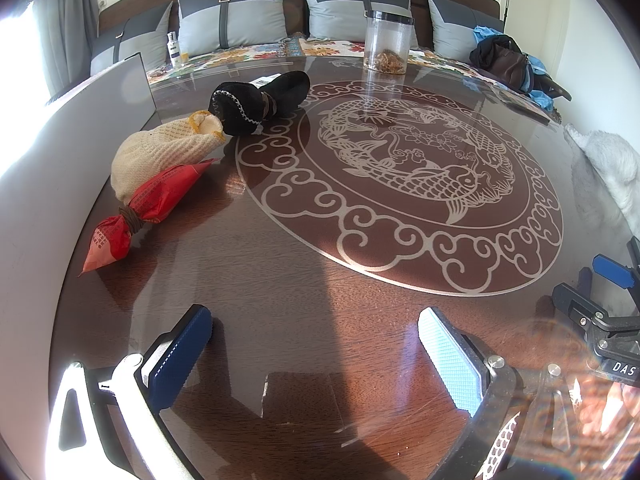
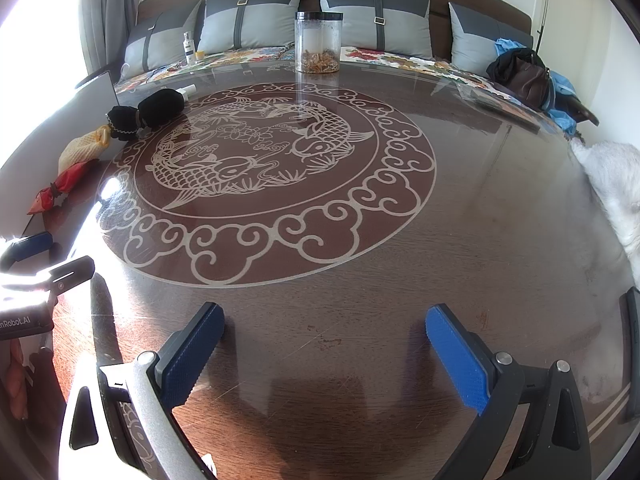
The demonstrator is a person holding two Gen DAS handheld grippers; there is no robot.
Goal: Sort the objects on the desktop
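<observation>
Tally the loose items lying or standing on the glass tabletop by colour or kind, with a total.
Black tied bundle: 1
Cream knitted bundle: 1
Red tied packet: 1
Clear jar with black lid: 1
Total: 4

The three soft items lie in a row at the table's left edge; the jar stands at the far edge. Both the left gripper and right gripper are open and empty.

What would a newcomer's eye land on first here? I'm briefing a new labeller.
First the pale fish medallion etched in the middle of the dark glossy table. Next, along the table's left edge, a row of three bundles: red packet, cream knit pouch and black sock bundle. A clear jar stands at the far edge; both tongs, left and right, are open and hold nothing.
</observation>
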